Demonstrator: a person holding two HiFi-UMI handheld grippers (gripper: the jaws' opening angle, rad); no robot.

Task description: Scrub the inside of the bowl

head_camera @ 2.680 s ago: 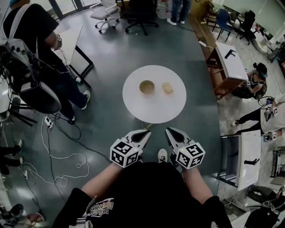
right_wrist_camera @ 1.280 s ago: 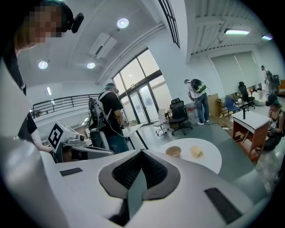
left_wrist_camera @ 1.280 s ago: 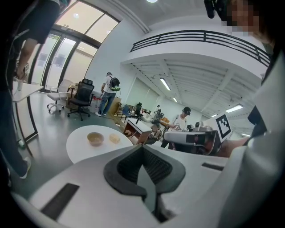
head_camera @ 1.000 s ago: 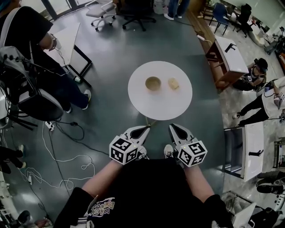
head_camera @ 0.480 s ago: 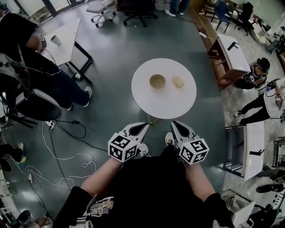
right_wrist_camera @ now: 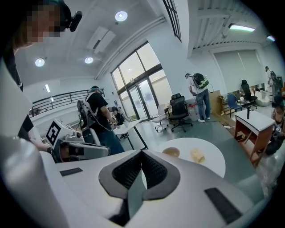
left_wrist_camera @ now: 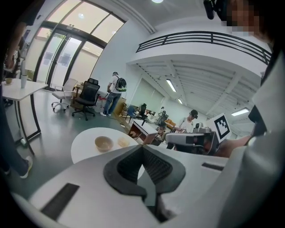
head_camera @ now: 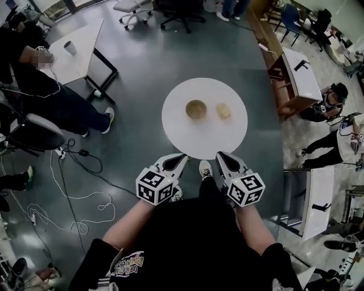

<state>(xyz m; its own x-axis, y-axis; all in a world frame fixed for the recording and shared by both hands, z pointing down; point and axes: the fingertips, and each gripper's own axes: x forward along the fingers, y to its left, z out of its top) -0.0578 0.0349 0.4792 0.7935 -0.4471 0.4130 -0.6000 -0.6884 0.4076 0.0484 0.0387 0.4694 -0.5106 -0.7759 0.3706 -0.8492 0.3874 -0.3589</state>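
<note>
Tan round bowl (head_camera: 196, 108) mid round white counter (head_camera: 183, 136), yellow sponge (head_camera: 223, 111) just beside it; scrub not started. Left gripper (head_camera: 182, 156) & right gripper (head_camera: 219, 154): jaws together, empty.

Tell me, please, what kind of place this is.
Probably an open office or lab hall: wheeled office chairs, white desks standing on a grey floor, and tall glass doors at the far side.

Near side of round white table (head_camera: 183, 139) bare, bowl (head_camera: 196, 109) and sponge (head_camera: 223, 111) apart mid-table, open gap between
</note>
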